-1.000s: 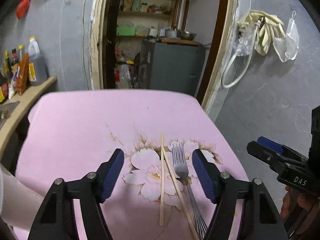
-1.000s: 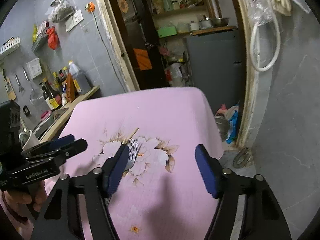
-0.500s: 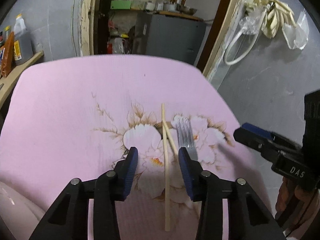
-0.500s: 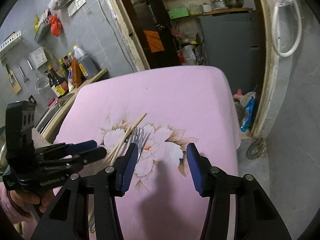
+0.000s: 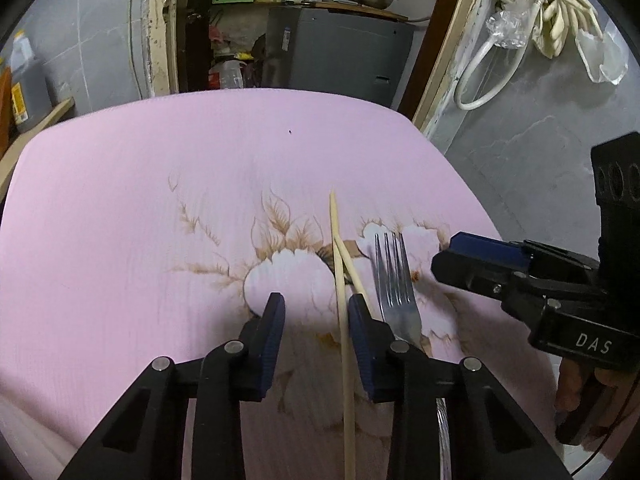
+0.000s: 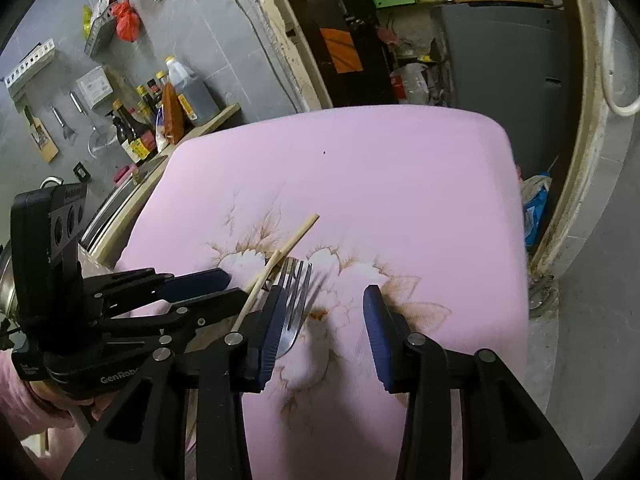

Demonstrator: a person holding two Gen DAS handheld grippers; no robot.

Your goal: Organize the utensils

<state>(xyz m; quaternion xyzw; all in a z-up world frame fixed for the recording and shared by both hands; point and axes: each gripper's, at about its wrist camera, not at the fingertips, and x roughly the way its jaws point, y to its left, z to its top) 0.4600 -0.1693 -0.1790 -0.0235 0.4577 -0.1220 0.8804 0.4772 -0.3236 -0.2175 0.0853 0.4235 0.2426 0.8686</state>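
Two wooden chopsticks (image 5: 340, 280) lie crossed on the pink flowered cloth (image 5: 160, 200), with a steel fork (image 5: 394, 280) just to their right. My left gripper (image 5: 316, 320) is low over the cloth and open, its jaws narrowed, with one chopstick running between the fingers close to the right pad. My right gripper (image 6: 320, 324) is open and empty. The fork (image 6: 294, 300) lies by its left finger, the chopsticks (image 6: 280, 260) further left. Each gripper shows in the other's view: the right gripper (image 5: 520, 276) and the left gripper (image 6: 192, 288).
The cloth's right edge (image 6: 516, 220) drops to a grey floor. A counter with bottles (image 6: 160, 120) stands at the left. A doorway with a grey cabinet (image 5: 340, 60) is behind the table. A white hose (image 5: 480, 76) hangs on the right wall.
Both grippers have come down and forward toward the utensils. My left jaws have narrowed around one chopstick. My right jaws have narrowed too, and now sit next to the fork.
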